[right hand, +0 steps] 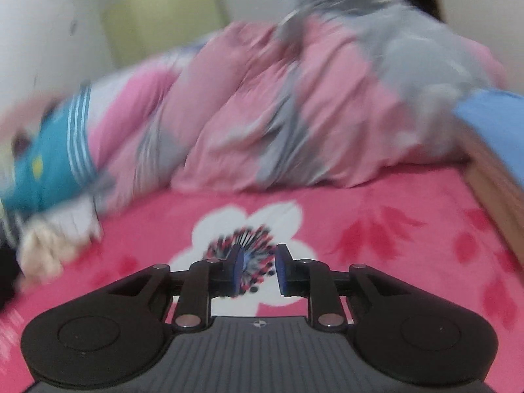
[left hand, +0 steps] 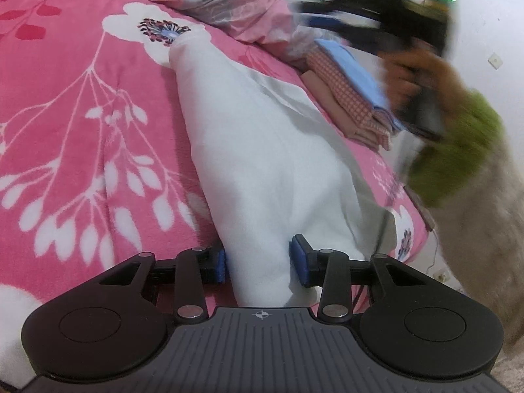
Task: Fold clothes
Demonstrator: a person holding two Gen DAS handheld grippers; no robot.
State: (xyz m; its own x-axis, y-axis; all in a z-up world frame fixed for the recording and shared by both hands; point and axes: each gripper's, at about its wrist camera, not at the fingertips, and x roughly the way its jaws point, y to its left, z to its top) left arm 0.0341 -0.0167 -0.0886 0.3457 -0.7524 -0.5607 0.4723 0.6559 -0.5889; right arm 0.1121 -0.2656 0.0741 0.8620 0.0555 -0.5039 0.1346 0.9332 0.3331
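White fabric: we saw a long white garment (left hand: 249,150) running from the lower centre of the left wrist view up toward the upper middle, lying on the bed.
Left gripper: the left gripper (left hand: 258,262) sat at the bottom centre of its view, its 2 blue pads partly apart and pressed on the near end of the white garment, which it held.
Right gripper: we found the right gripper (right hand: 257,270) at the lower centre of its own view, jaws a little apart with nothing between them, only the blanket's flower print behind the gap.
Blanket: a pink floral blanket (left hand: 65,124) covered the bed across the left of the left wrist view.
Folded stack: a folded stack (left hand: 353,95) of checked, blue and peach cloth lay at the right centre of that view, just beside the white garment.
Duvet: a crumpled pink and grey duvet (right hand: 294,98) filled the upper half of the right wrist view, blurred.
Person: a blurred hand (left hand: 422,75) with a green sleeve appeared at the upper right of the left wrist view.
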